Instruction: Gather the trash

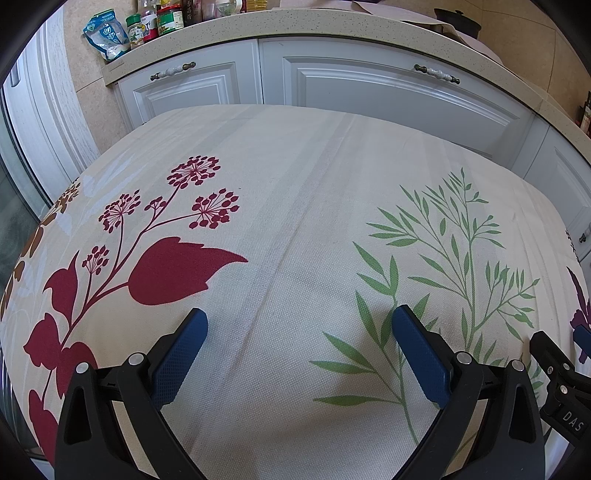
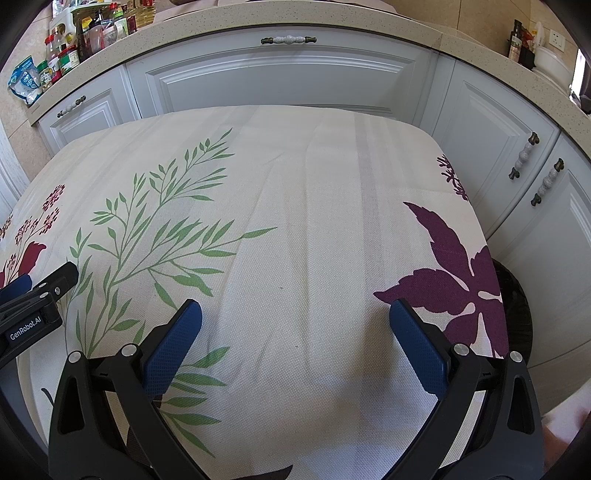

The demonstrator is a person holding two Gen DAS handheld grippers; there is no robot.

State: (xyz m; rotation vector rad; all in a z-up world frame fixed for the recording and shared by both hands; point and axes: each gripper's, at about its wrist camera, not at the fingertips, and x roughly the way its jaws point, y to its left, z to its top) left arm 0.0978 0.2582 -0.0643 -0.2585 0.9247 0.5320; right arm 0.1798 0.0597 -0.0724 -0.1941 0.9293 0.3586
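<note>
My left gripper [image 1: 300,321] is open and empty over a table covered by a cream cloth [image 1: 295,177] printed with red flowers and green leaves. My right gripper [image 2: 295,314] is open and empty over the same cloth [image 2: 303,184], to the right of the left one. Each gripper shows at the edge of the other's view: the right one in the left wrist view [image 1: 565,354], the left one in the right wrist view [image 2: 33,295]. No piece of trash shows on the cloth. A dark round bin [image 2: 515,306] stands on the floor just past the table's right edge.
White cabinet doors [image 2: 280,81] with a speckled countertop [image 1: 332,27] stand close behind the table. Jars, bottles and a blue packet [image 1: 107,35] crowd the counter's left end. A dark pot [image 1: 460,20] sits at its right. More bottles [image 2: 519,40] stand at the far right.
</note>
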